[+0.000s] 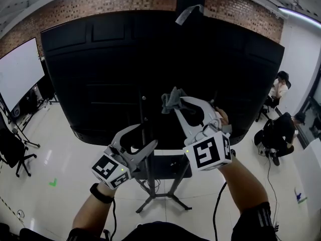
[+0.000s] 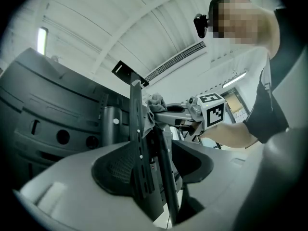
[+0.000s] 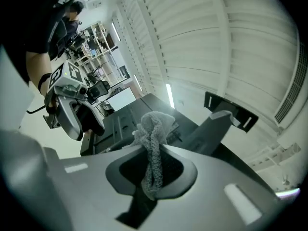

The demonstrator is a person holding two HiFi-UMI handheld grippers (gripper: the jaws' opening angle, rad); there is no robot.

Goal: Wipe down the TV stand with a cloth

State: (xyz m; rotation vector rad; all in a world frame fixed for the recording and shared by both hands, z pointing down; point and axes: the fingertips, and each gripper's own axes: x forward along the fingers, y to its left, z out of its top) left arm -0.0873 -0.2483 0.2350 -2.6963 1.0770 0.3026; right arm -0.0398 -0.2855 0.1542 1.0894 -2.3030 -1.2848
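The TV stand's dark upright rail (image 1: 144, 129) rises behind a big black TV back (image 1: 100, 74) over splayed legs (image 1: 160, 199). My left gripper (image 1: 147, 137) is shut on that rail (image 2: 137, 143), which runs straight through its jaws (image 2: 149, 177). My right gripper (image 1: 173, 104) is shut on a bunched grey cloth (image 1: 172, 98), held just right of the rail near its upper part. In the right gripper view the cloth (image 3: 153, 143) hangs out from between the jaws (image 3: 151, 177), with the left gripper (image 3: 77, 114) to the left. The left gripper view shows the cloth (image 2: 155, 102) touching the rail.
A whiteboard (image 1: 17, 69) and a black chair (image 1: 12, 152) stand at the left. Two people (image 1: 278, 92) sit at the right, one lower (image 1: 276, 132). A green mark (image 1: 52, 183) is on the pale floor. Cables trail under the stand.
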